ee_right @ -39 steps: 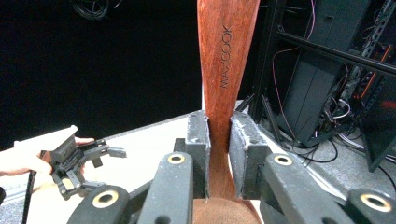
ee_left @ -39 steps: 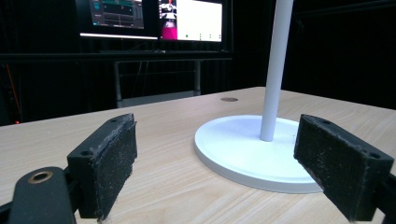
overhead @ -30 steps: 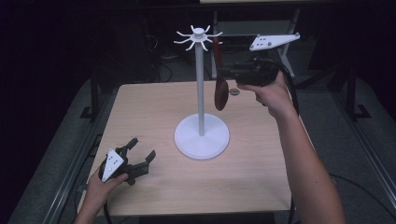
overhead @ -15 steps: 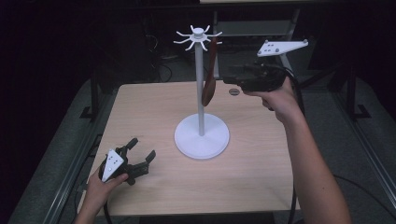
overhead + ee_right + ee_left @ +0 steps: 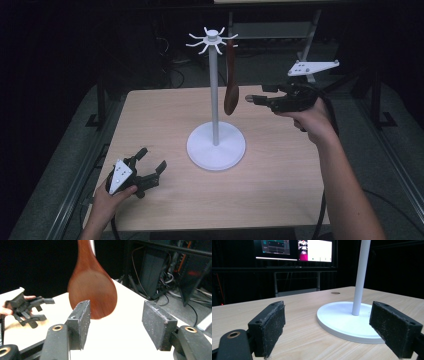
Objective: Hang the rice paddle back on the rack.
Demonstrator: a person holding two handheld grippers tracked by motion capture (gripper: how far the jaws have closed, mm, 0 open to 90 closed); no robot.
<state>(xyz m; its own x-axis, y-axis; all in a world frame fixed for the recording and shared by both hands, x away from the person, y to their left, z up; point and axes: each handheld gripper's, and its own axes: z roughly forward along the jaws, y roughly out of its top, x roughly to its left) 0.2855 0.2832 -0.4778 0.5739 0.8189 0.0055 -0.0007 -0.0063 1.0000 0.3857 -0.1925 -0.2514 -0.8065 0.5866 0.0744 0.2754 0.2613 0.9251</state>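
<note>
A white stand (image 5: 215, 146) with hooks at its top rises from the middle of the table. A brown wooden spoon (image 5: 231, 90) hangs from one hook, bowl down, beside the pole. My right gripper (image 5: 255, 98) hovers just right of the spoon. Its jaws have just been opening and nothing is between them. In the right gripper view the blurred spoon (image 5: 92, 290) hangs free ahead of the open right gripper (image 5: 116, 322). My left gripper (image 5: 151, 158) rests open at the table's front left. In the left gripper view it (image 5: 327, 322) faces the stand's base (image 5: 342, 322).
The wooden table (image 5: 280, 200) has free surface around the stand's round base. Monitors (image 5: 294, 250) glow behind the far edge. Dark racks and cables (image 5: 160, 267) stand beyond the right side. A small round mark (image 5: 335, 293) lies on the tabletop past the base.
The right gripper held the tilted spoon by the stand; it has let go, opened, and drawn back right and down. The spoon now hangs straight from the hook. The left gripper stayed put.
</note>
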